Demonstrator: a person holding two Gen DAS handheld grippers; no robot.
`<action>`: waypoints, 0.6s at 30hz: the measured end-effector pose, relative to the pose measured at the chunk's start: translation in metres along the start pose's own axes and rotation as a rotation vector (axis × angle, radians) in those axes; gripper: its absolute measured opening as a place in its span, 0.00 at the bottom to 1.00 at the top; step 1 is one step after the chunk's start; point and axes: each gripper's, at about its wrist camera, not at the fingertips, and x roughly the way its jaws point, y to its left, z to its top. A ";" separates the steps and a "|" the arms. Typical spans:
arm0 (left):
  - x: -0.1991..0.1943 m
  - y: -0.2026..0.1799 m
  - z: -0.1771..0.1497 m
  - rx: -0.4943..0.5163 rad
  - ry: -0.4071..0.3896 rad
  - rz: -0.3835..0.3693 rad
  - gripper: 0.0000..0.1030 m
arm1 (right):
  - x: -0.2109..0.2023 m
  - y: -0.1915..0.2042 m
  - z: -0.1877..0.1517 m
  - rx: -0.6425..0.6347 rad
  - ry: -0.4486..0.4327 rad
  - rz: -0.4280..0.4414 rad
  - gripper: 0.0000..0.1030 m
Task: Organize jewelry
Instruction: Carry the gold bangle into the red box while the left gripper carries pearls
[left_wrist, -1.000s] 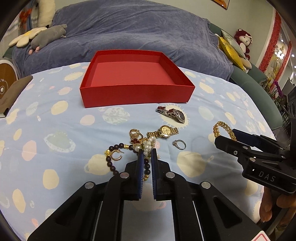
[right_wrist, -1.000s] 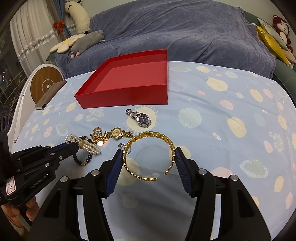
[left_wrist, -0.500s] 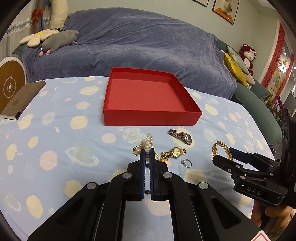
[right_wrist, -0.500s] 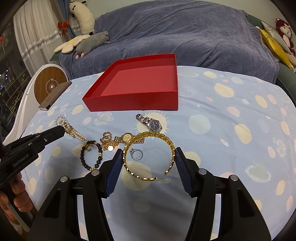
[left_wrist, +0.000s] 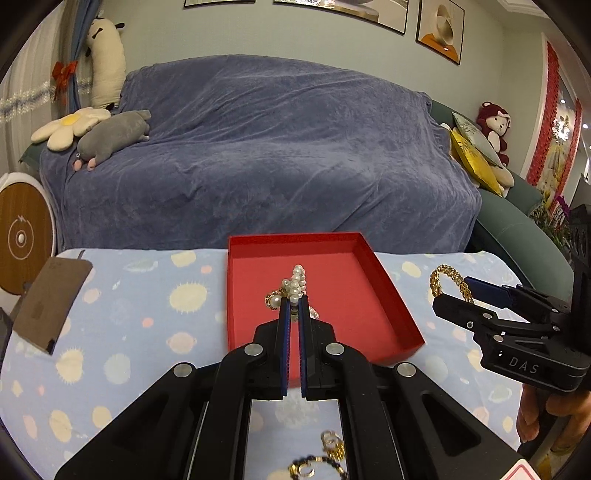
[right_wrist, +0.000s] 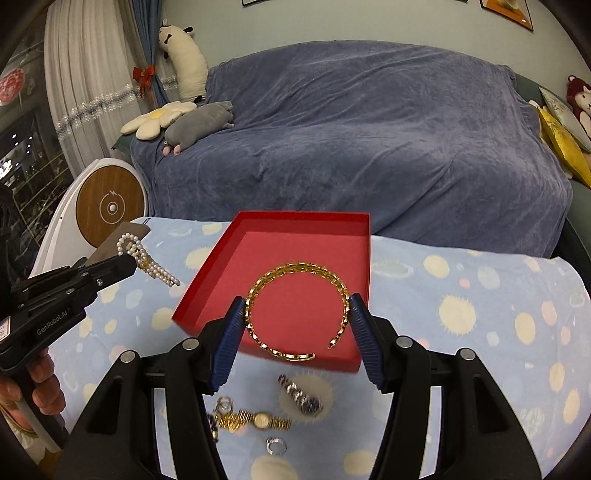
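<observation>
Fingers (left_wrist: 283, 317) of your left gripper (left_wrist: 293, 314) nearly closed, pinching the pearl bracelet (left_wrist: 295, 286); beads bunch above the tips, in front of the red box (left_wrist: 325, 295). Your right gripper (right_wrist: 298, 325) has fingers (right_wrist: 231, 343) spread wide, each pad pressed against a side of the open gold bangle (right_wrist: 298, 314), held in front of the box's near wall. Below those fingers, on the surface (right_wrist: 480, 314): silver watch (right_wrist: 301, 395), gold watch (right_wrist: 255, 420), ring (right_wrist: 277, 446).
</observation>
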 end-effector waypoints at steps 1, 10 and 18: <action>0.011 0.002 0.008 -0.008 0.008 -0.015 0.01 | 0.011 -0.002 0.008 0.004 0.007 0.006 0.53; 0.125 0.024 0.053 -0.041 0.075 -0.006 0.01 | 0.134 -0.028 0.054 0.080 0.129 0.015 0.53; 0.207 0.036 0.063 -0.040 0.168 0.039 0.02 | 0.203 -0.041 0.063 0.070 0.227 -0.030 0.54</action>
